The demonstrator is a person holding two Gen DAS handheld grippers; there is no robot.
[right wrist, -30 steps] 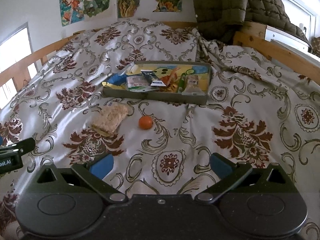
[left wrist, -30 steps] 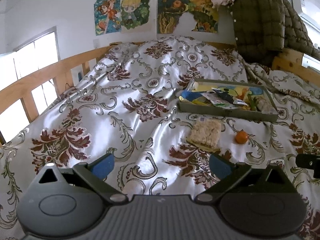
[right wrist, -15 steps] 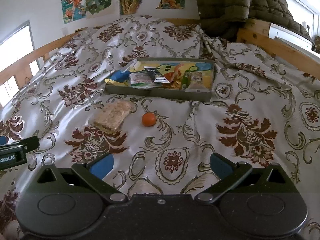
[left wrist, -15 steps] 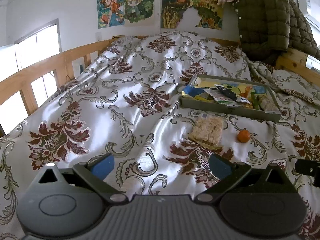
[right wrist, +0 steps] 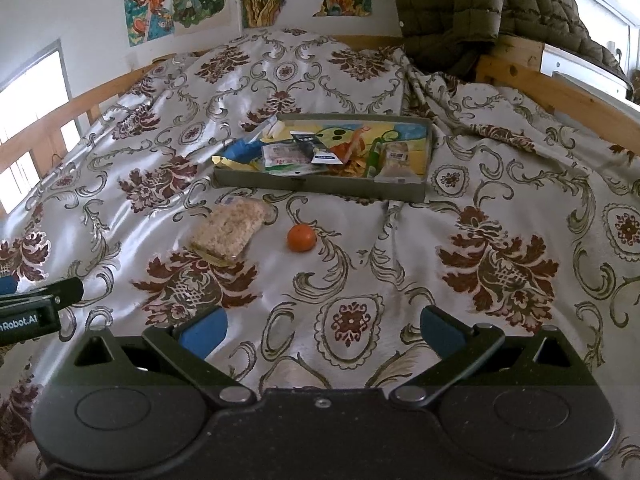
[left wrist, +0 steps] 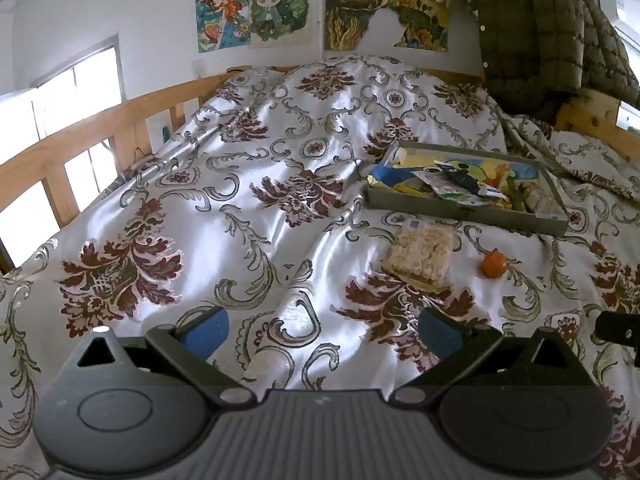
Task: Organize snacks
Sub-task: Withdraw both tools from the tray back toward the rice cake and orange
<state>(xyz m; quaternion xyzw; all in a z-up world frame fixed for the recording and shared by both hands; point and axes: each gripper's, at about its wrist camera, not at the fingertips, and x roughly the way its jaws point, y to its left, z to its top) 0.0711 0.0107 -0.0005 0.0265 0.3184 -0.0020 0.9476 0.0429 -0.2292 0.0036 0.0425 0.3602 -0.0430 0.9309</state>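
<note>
A shallow grey tray (left wrist: 464,213) (right wrist: 320,186) with several snack packets lies on the bed. In front of it lie a clear packet of rice crackers (left wrist: 420,254) (right wrist: 229,231) and a small orange (left wrist: 493,264) (right wrist: 301,237). My left gripper (left wrist: 322,330) is open and empty, well short of the crackers. My right gripper (right wrist: 322,330) is open and empty, short of the orange. The left gripper's side shows at the left edge of the right wrist view (right wrist: 36,304).
The bed has a floral satin cover (left wrist: 248,208) and wooden rails (left wrist: 80,148) (right wrist: 560,92). An olive puffer jacket (left wrist: 536,28) (right wrist: 480,4) hangs at the far right. Posters (left wrist: 320,8) are on the wall behind.
Both grippers have moved a little forward toward the snacks and tray. Their jaws have stayed open. Nothing on the bed has moved.
</note>
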